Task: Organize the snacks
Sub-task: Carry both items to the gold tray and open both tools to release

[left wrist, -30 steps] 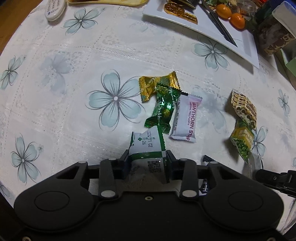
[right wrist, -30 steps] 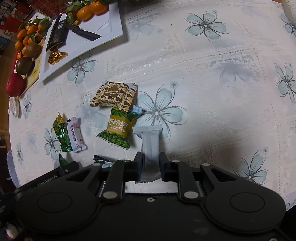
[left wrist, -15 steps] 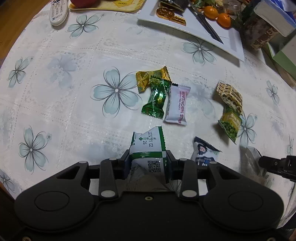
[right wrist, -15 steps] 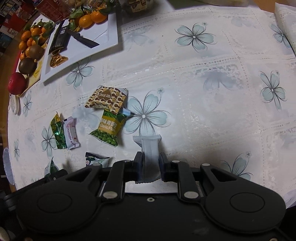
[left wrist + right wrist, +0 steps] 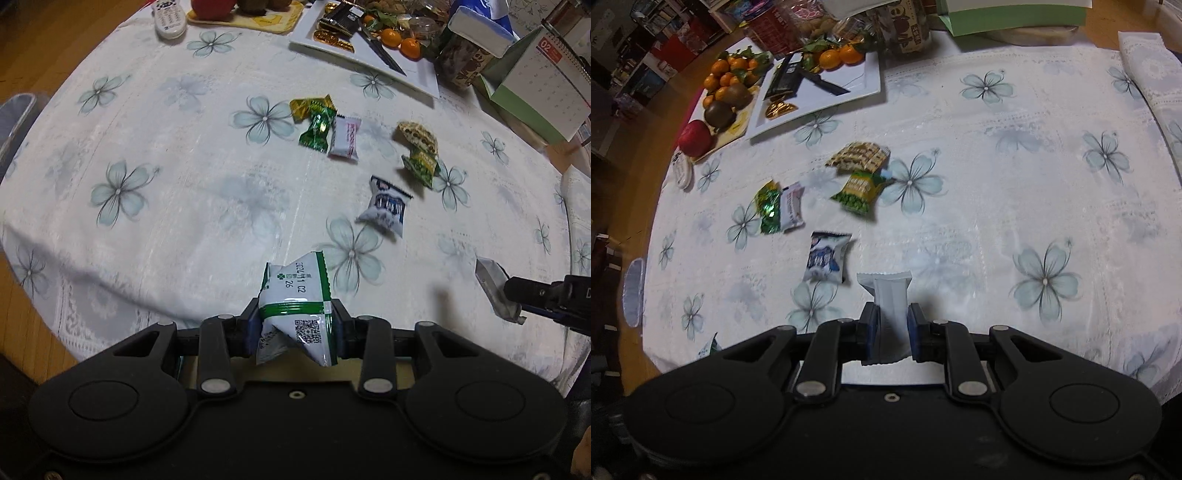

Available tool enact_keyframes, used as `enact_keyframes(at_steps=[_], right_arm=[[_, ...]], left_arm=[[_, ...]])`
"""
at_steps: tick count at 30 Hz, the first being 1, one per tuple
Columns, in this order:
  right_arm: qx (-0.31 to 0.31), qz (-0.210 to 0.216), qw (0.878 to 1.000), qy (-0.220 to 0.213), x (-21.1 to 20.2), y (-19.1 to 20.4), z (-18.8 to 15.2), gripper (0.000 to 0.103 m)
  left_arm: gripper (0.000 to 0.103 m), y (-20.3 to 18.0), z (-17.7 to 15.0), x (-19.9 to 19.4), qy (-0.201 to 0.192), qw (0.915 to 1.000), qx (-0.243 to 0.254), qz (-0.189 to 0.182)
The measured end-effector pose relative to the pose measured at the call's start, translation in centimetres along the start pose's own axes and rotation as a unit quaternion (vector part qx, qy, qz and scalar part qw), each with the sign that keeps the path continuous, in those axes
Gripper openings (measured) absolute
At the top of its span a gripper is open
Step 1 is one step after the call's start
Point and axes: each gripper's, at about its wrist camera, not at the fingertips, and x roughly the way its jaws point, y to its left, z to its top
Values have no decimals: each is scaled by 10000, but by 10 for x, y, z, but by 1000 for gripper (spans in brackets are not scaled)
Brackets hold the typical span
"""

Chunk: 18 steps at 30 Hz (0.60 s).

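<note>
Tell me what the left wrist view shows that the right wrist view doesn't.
Only the left wrist view: the left gripper clamped on a white, green-edged snack packet, and a white remote control. Only the right wrist view: a red apple and brown kiwis. Both: the blue-and-white snack pouch, and the grey foil bar pinched in the right gripper.

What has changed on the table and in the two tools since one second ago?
Both tools rose and pulled back from the snack pile, so more cloth shows. The left tool still grips the green-white packet; the right tool still grips the grey packet. A blue-white packet, hidden behind the left tool before, is now in plain view. The candies and the pea packet lie as before.
</note>
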Motion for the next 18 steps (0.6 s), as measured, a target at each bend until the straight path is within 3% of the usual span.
enact_keyframes(at_steps=[5,12,18], right_arm=[[177,368,9990,174,-23,-5,-70,19],[265,340,9982,408,-41,-13,-157,19],[362,142,9986,346,-49,-26,-205,19]], left_arm=[[46,10,-45,-17,102,9999,-65,97],[46,7,-100,-23,320,9995,56,33],[46,-6,-136,-13,609,9980,151,-105]])
